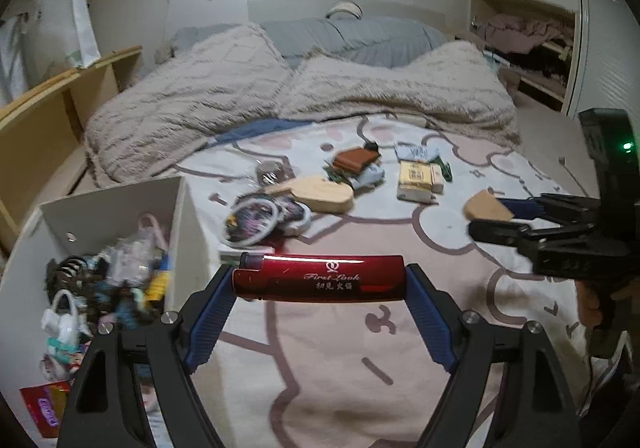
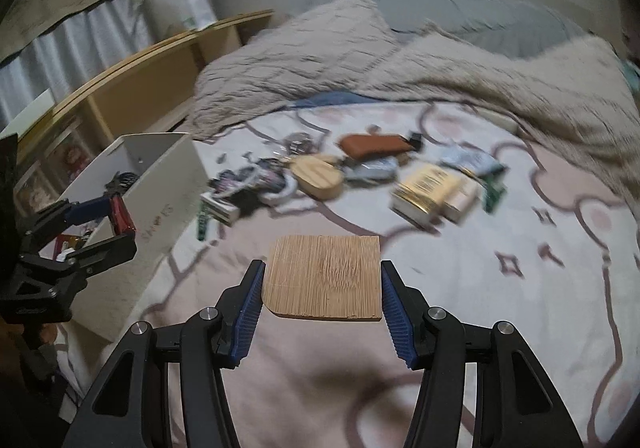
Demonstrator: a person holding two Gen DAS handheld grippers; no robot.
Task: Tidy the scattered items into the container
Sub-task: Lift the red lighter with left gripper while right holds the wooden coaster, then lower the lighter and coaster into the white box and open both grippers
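Note:
My left gripper [image 1: 320, 280] is shut on a red lighter [image 1: 320, 277], held crosswise above the bed just right of the white container [image 1: 188, 224]. It also shows in the right wrist view [image 2: 120, 226] with the lighter [image 2: 122, 214] beside the container [image 2: 168, 184]. My right gripper [image 2: 322, 280] is shut on a flat bamboo square [image 2: 326, 276], held over the bed; it shows in the left wrist view [image 1: 488, 214] with the square [image 1: 486, 206]. Scattered items lie further up the bed: a bamboo oval [image 1: 320, 194], a yellow box [image 1: 416, 178], a brown pouch [image 1: 356, 160].
The container holds several small items [image 1: 104, 280]. A rumpled beige blanket [image 1: 280, 88] lies at the far side of the bed. A wooden shelf [image 1: 52, 108] stands on the left. Round patterned items [image 1: 256, 220] lie near the container.

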